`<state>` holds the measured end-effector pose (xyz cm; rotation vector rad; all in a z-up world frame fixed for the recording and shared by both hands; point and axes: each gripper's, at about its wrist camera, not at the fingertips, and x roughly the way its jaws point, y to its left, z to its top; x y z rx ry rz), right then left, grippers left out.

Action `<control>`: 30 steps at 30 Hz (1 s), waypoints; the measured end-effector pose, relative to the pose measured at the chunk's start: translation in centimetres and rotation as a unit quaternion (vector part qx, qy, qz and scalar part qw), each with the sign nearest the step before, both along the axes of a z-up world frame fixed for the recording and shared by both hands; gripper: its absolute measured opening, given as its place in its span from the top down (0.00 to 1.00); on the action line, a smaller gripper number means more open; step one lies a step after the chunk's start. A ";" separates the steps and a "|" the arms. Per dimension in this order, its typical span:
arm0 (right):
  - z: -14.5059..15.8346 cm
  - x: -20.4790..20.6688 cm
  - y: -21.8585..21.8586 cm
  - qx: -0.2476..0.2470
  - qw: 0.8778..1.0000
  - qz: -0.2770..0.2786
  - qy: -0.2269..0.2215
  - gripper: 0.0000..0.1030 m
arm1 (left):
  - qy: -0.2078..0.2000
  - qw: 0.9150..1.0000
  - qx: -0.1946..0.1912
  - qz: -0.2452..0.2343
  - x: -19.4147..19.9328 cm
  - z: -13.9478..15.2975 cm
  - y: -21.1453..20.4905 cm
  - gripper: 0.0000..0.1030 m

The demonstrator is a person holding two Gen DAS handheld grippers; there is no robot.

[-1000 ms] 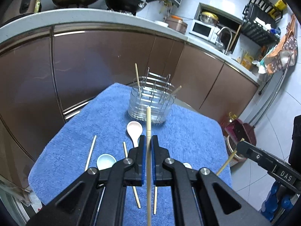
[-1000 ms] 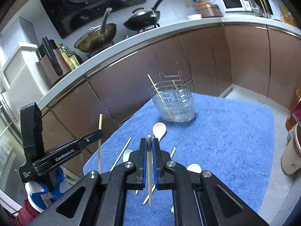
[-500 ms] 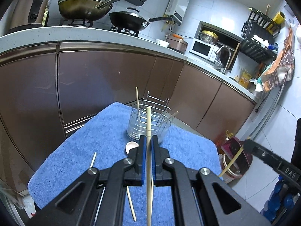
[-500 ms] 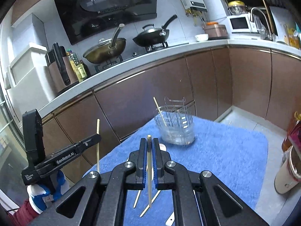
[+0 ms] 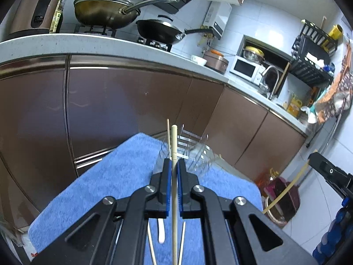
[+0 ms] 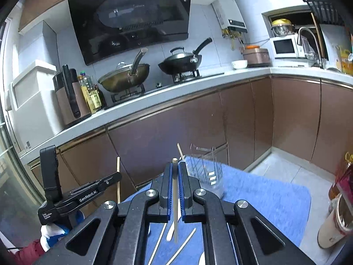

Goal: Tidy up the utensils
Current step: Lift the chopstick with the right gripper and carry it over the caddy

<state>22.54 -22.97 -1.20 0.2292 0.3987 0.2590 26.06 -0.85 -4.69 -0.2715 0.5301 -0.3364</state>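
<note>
Wooden chopsticks (image 5: 174, 145) (image 6: 174, 190) are pinched in both closed grippers (image 5: 174, 165) (image 6: 174, 170); the holder (image 6: 206, 176) could be missed if they tilt.

Two pans (image 6: 154, 70), microwave (image 6: 284, 48)

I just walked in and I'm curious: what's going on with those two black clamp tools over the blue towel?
A person is sorting utensils with two handheld tools. The left gripper has its jaws shut on one chopstick, the right gripper on another chopstick. Both hover above the blue towel, near the clear utensil holder, which already holds a chopstick. More chopsticks lie on the towel.
</note>
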 end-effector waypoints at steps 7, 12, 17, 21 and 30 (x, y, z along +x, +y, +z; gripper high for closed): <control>2.4 2.6 -1.0 0.009 0.999 -0.007 -0.043 0.95 | -0.036 0.999 -0.026 0.019 3.7 2.3 0.0 0.96; 4.2 4.8 -1.8 0.014 0.996 -0.015 -0.081 0.95 | -0.079 0.995 -0.043 0.039 6.5 4.5 -0.6 0.96; 4.7 7.7 -2.1 0.002 0.994 -0.025 -0.106 0.95 | -0.119 0.990 -0.056 0.059 9.7 6.0 -2.4 0.96; 3.9 10.1 -2.5 -0.001 0.993 -0.030 -0.110 0.95 | -0.138 0.986 -0.062 0.069 12.6 6.0 -4.0 0.96; -0.7 15.3 -4.0 -0.007 0.996 -0.036 -0.085 0.95 | -0.127 0.987 -0.050 0.089 18.8 1.7 -7.3 0.96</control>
